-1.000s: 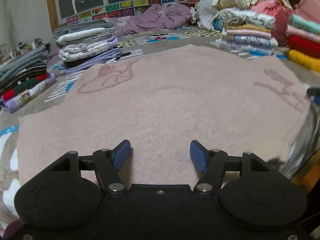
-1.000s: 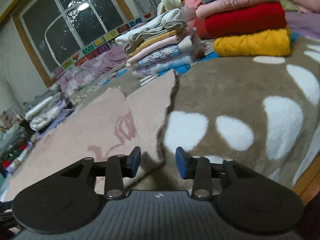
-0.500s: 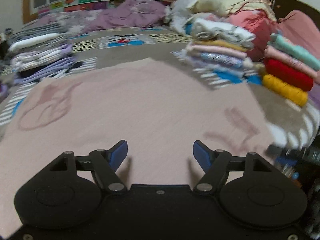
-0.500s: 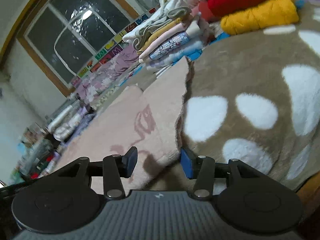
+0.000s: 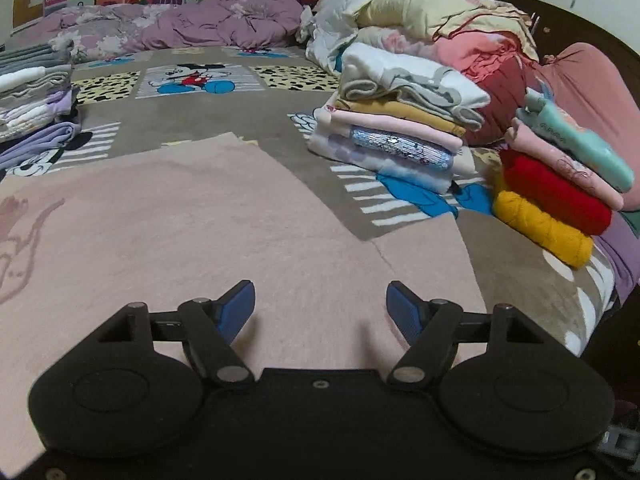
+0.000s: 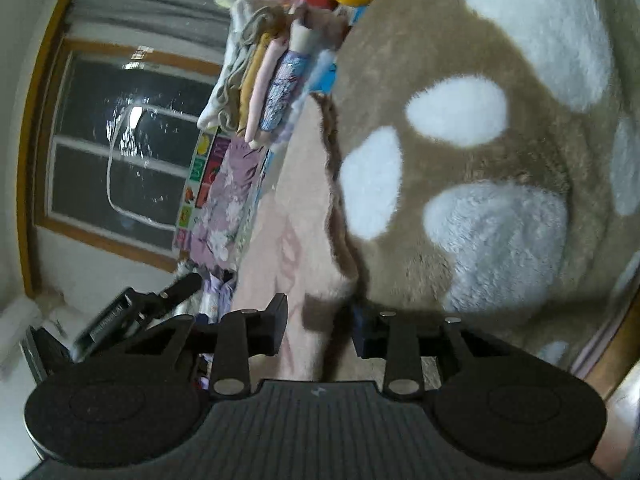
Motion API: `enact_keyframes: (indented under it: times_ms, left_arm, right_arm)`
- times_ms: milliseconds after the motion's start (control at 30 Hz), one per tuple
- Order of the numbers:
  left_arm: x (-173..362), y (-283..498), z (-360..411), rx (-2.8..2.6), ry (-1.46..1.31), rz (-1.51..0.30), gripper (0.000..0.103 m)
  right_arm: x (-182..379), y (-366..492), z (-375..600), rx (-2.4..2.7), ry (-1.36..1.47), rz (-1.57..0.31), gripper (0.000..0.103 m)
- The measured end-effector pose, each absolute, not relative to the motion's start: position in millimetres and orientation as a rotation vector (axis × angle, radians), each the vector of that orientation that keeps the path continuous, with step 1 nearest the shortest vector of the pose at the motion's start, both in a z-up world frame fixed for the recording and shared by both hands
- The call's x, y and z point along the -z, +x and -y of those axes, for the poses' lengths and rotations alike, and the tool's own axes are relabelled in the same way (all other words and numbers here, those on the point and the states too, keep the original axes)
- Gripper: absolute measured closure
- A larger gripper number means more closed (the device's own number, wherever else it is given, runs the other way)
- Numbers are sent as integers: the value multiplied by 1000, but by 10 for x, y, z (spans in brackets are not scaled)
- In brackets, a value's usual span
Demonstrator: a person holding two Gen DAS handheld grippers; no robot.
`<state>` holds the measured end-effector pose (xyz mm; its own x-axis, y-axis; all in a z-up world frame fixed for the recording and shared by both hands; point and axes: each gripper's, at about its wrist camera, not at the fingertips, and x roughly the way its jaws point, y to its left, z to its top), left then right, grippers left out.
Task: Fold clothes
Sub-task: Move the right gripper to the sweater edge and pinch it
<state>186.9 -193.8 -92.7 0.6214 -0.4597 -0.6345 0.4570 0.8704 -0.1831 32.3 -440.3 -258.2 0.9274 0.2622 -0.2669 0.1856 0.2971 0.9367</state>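
A pale pink garment (image 5: 180, 220) with a faint reddish print lies spread flat on the brown bed blanket (image 5: 512, 264). My left gripper (image 5: 320, 308) hovers low over its near right part, open, with nothing between the blue pads. In the right wrist view the scene is rolled onto its side. There my right gripper (image 6: 320, 322) is open, and the pink garment's (image 6: 304, 184) near corner sits between its fingers, at the edge of the white-spotted brown blanket (image 6: 500, 80). Whether the pads touch the cloth I cannot tell.
Stacks of folded clothes stand at the right (image 5: 400, 128) and far right (image 5: 560, 192), with another stack at the left (image 5: 32, 96). A crumpled purple duvet (image 5: 180, 24) lies at the back. The bed's wooden edge (image 6: 608, 344) runs close by on the right.
The left gripper has swung right across the garment toward its right side. The right gripper has rolled onto its side, and the garment's corner now sits between its slightly narrowed fingers.
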Motion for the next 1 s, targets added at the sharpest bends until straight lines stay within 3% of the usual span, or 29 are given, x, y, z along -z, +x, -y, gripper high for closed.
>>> enact_keyframes:
  times_ms: [300, 600, 1000]
  left_arm:
    - [957, 2677, 2443, 473, -15, -837, 32]
    - [1046, 3417, 3090, 386, 178, -958, 46]
    - [1282, 3767, 3505, 255, 445, -1052, 62]
  right_arm:
    - [2371, 560, 4294, -10, 1019, -396, 69]
    - [2227, 643, 4229, 9, 866, -386, 67]
    - [2203, 658, 4180, 7, 829, -397, 67]
